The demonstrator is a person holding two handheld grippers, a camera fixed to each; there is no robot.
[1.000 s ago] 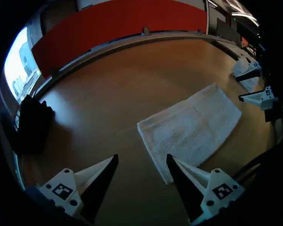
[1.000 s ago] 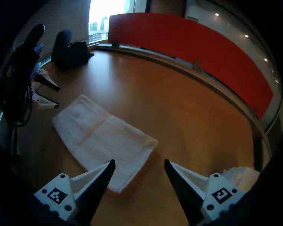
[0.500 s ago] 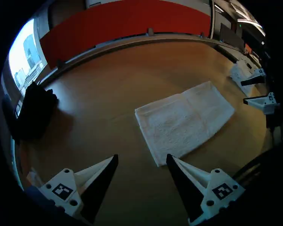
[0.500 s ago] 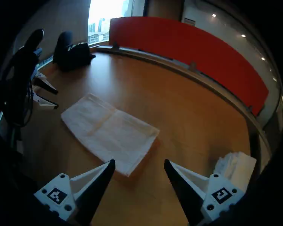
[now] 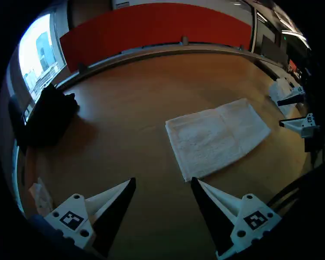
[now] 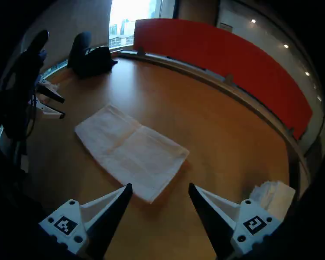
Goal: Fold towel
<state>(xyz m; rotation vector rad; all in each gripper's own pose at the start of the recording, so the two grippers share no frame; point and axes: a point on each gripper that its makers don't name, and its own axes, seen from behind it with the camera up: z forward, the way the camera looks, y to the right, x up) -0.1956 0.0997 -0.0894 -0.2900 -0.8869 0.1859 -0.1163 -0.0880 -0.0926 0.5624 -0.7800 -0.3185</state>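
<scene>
white terry towel (image 5: 216,136), rect., flat

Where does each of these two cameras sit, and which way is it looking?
Left gripper view: rides on the left gripper, looking forward between its open fingers across the wooden table to the towel; the right gripper shows at the right edge.
Right gripper view: rides on the right gripper, facing the towel from the opposite end; the left gripper shows at the left edge.
Shared: the towel, table, red partition and black bag.
</scene>
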